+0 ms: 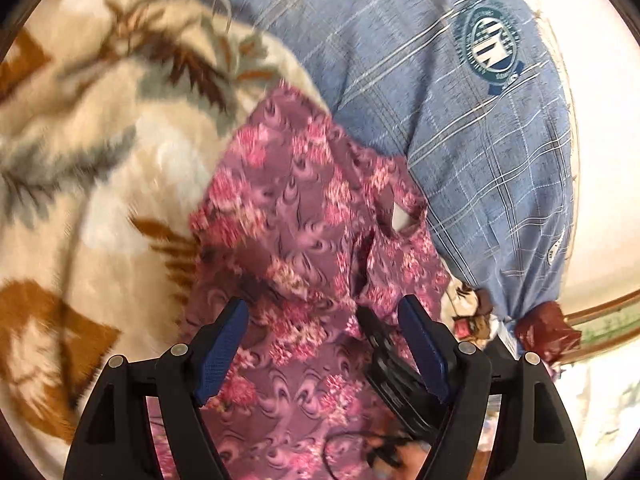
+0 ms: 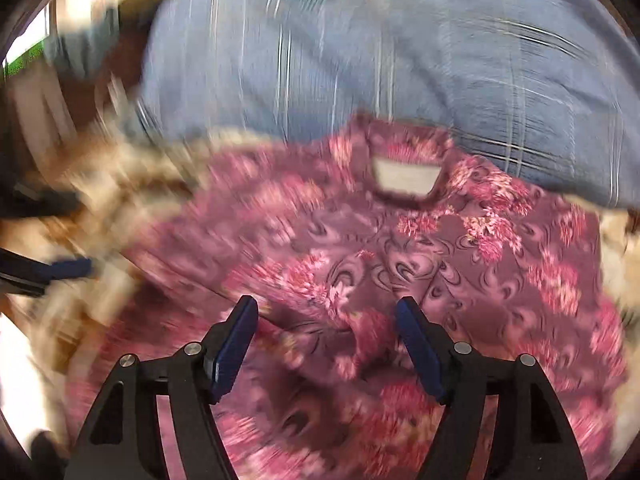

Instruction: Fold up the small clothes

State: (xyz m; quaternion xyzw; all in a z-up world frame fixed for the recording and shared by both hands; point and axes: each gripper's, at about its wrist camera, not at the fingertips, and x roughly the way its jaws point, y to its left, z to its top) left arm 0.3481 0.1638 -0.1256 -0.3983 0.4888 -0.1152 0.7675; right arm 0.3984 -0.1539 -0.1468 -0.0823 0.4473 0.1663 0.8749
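Note:
A small purple garment [image 1: 296,216] with pink flowers lies spread on a cream blanket [image 1: 100,140]. Its neck opening [image 1: 402,220] points toward a blue pillow. My left gripper [image 1: 324,320] hovers over the garment's near part, jaws wide open, with cloth below them but not pinched. A black ribbed piece [image 1: 384,372], seemingly the other gripper, sits beside its right finger. The right wrist view is blurred. It shows the same garment [image 2: 400,264] with its neck opening [image 2: 404,178] at the far side. My right gripper [image 2: 326,320] is open above the cloth. The left gripper's blue pad [image 2: 68,270] shows at the left edge.
A blue checked pillow [image 1: 440,100] with a round logo lies behind the garment, and the right wrist view also shows the pillow [image 2: 360,60]. The leaf-patterned blanket [image 2: 120,168] extends left. A dark red object [image 1: 544,328] sits at the pillow's right end. A hand [image 1: 404,456] shows at the bottom.

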